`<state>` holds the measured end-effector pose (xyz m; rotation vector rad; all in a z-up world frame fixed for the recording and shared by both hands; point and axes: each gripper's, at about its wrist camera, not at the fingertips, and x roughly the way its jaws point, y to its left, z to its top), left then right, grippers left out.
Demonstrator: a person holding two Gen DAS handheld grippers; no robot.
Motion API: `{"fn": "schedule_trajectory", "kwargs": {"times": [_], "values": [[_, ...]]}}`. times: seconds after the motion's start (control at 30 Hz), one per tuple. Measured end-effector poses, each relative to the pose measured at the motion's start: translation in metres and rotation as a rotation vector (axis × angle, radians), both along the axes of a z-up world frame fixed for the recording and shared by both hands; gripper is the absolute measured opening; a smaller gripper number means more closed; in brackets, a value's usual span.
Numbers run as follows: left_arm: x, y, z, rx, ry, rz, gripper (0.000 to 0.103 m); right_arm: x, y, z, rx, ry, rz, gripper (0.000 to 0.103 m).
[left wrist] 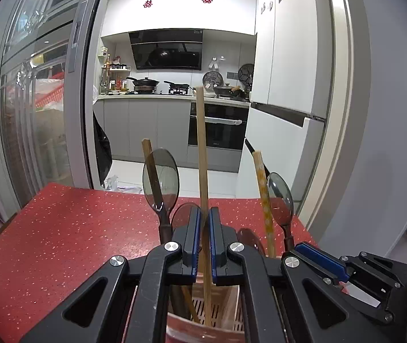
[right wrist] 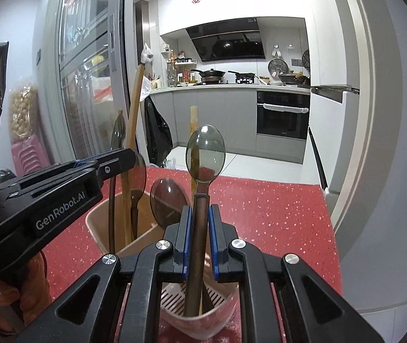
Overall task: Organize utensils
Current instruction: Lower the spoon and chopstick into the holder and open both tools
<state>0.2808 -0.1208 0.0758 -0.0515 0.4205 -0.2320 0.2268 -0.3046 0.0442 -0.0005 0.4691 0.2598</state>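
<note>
A pink utensil holder (right wrist: 100,223) stands on the red table (right wrist: 274,214); its slotted inside shows in the left wrist view (left wrist: 223,305). My left gripper (left wrist: 204,214) is shut on an upright wooden chopstick (left wrist: 202,143) that reaches down into the holder. My right gripper (right wrist: 199,214) is shut on the brown handle of a clear grey spoon (right wrist: 205,151), upright over the holder. More spoons (left wrist: 160,177) and chopsticks (left wrist: 263,194) stand in the holder. The left gripper shows in the right wrist view (right wrist: 123,160), and the right gripper at the right of the left wrist view (left wrist: 320,257).
The red speckled table (left wrist: 60,243) ends ahead at a kitchen doorway. A glass sliding door (left wrist: 32,100) is at the left and a white fridge (left wrist: 289,85) at the right. A pink stool (right wrist: 26,154) stands at the left.
</note>
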Motion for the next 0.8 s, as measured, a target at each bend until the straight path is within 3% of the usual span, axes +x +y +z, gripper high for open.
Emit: {"fn": "schedule_trajectory", "kwargs": {"times": [0.37,0.7,0.8], "values": [[-0.004,0.0,-0.018,0.042,0.09,-0.004,0.031,-0.002,-0.005,-0.005,0.021,0.041,0.005,0.012],[-0.019,0.01,-0.02,0.056,0.121,0.005,0.032,0.001,-0.005,-0.008,0.023,0.091,0.027,0.013],[-0.023,0.015,-0.022,0.056,0.145,0.011,0.032,0.001,-0.005,-0.007,0.028,0.105,0.026,0.017]]}}
